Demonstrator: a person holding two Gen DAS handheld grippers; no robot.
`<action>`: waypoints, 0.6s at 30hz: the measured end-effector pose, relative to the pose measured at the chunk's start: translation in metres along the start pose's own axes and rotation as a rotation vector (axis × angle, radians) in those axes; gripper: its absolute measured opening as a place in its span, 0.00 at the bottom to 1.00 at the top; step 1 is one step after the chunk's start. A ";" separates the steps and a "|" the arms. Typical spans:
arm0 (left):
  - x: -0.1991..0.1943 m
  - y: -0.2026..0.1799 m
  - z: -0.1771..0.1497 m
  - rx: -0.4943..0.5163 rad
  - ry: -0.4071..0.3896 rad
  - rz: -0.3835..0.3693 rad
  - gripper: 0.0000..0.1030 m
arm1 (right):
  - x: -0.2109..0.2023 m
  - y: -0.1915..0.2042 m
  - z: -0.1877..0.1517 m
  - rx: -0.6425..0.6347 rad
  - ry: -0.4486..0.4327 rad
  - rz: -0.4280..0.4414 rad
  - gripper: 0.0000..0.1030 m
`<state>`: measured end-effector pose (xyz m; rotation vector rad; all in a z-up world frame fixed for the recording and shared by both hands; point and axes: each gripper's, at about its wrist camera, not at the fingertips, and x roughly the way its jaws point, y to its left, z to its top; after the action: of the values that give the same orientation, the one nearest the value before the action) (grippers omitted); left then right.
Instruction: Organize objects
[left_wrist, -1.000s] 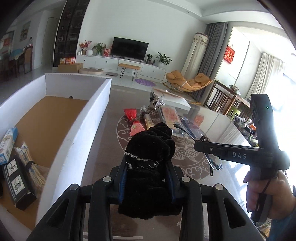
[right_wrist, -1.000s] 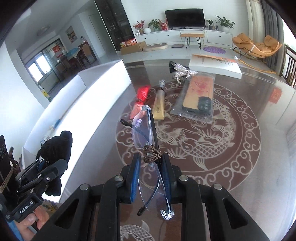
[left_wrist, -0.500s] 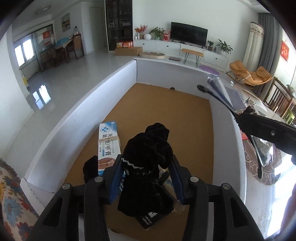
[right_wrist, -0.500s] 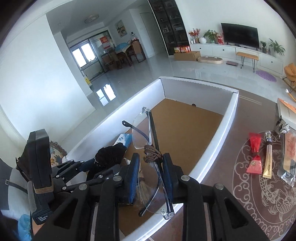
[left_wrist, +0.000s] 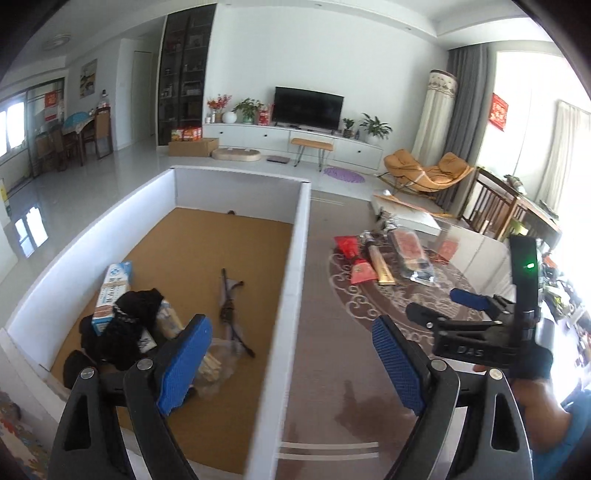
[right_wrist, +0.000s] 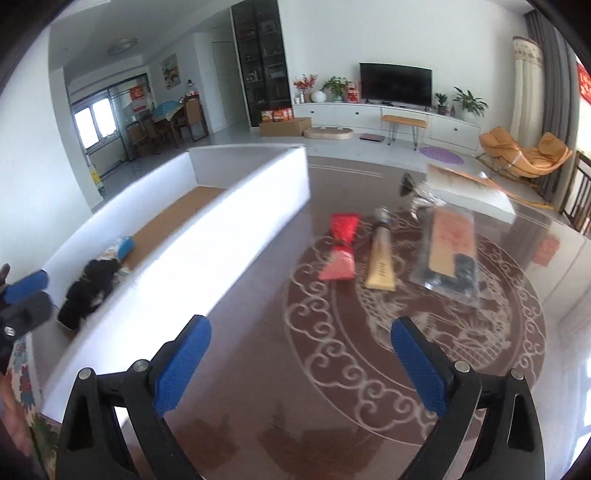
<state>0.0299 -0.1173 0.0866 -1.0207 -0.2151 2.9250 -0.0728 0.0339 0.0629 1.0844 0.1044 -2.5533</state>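
1. We see both grippers with their jaws opening and nothing between the pads: the left gripper (left_wrist: 291, 365) stands over the near wall of the white box (left_wrist: 295, 273), and the right gripper (right_wrist: 301, 365) points at the glass table (right_wrist: 258, 369).
2. The black glove (left_wrist: 129, 325) and the glasses (left_wrist: 231, 306) lie inside the box, on its brown floor.
3. We judge that the step in hand is the return to the table for more objects.
4. The red packet (right_wrist: 341, 247), the gold tube (right_wrist: 380, 266) and the clear package (right_wrist: 450, 254) wait on the table, side by side.
5. The next move calls for choosing one and lowering open jaws around it.
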 end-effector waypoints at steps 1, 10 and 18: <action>0.000 -0.019 -0.004 0.026 0.006 -0.044 0.89 | 0.004 -0.023 -0.013 0.019 0.033 -0.053 0.95; 0.097 -0.121 -0.054 0.186 0.199 -0.102 1.00 | -0.009 -0.135 -0.077 0.132 0.147 -0.280 0.95; 0.163 -0.116 -0.050 0.198 0.254 -0.003 1.00 | -0.006 -0.141 -0.092 0.212 0.155 -0.286 1.00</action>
<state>-0.0685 0.0167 -0.0360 -1.3359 0.0798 2.7085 -0.0567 0.1864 -0.0078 1.4410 0.0295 -2.7765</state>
